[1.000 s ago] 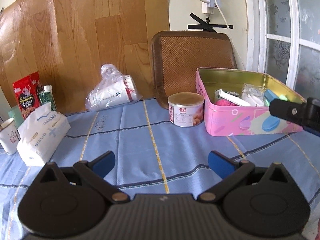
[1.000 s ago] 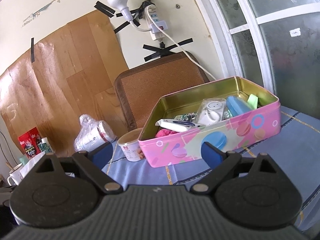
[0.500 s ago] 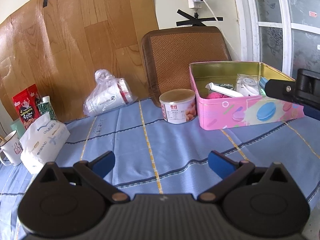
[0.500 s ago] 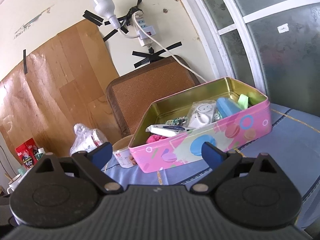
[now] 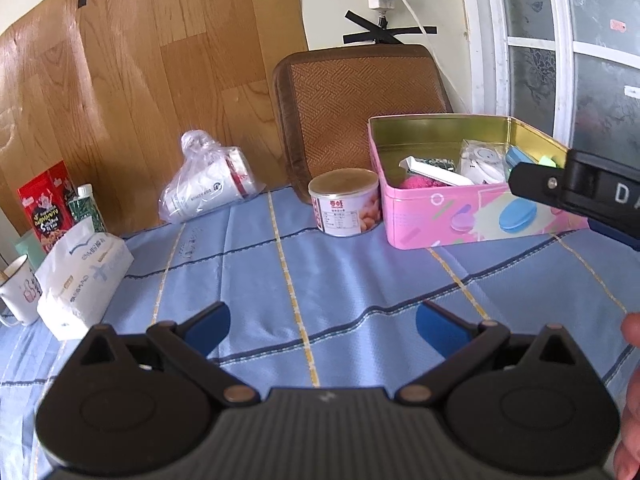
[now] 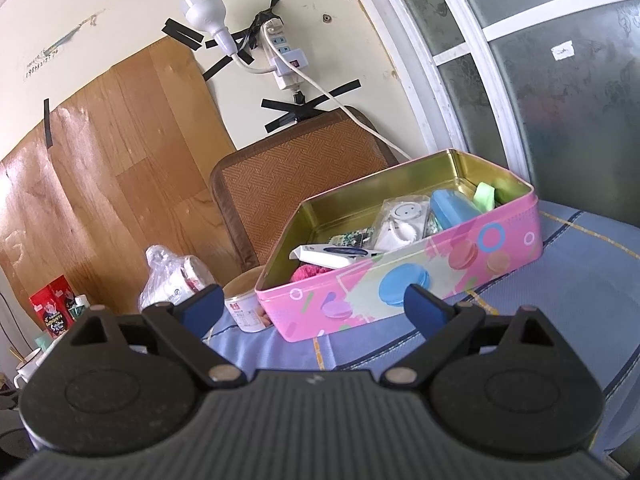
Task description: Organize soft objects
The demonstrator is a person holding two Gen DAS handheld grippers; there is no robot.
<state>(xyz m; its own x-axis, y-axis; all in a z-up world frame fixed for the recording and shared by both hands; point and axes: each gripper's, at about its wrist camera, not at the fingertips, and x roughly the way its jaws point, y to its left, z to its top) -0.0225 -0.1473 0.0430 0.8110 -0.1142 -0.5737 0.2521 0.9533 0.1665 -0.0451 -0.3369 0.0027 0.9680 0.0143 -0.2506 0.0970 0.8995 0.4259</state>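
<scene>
A pink tin box (image 5: pixel 472 216) (image 6: pixel 400 276) stands open on the blue checked tablecloth (image 5: pixel 320 280). Inside it lie a pink fuzzy ball (image 6: pixel 310 271), a white packet (image 6: pixel 402 222), a blue case (image 6: pixel 454 206) and a green piece (image 6: pixel 484 196). My left gripper (image 5: pixel 322 326) hovers open over the cloth, well short of the box, nothing between its fingers. My right gripper (image 6: pixel 312 306) is open just before the box's front wall, also holding nothing; its body shows at the right edge of the left wrist view.
A round can (image 5: pixel 346 208) sits left of the box. A plastic bag of paper cups (image 5: pixel 204 188), a tissue pack (image 5: pixel 84 272), a mug (image 5: pixel 18 288) and a red snack pack (image 5: pixel 48 204) line the left. A brown woven chair back (image 5: pixel 360 108) stands behind.
Both grippers have risen and drawn back a little from the box, tilting upward. Both stayed open and took hold of nothing.
</scene>
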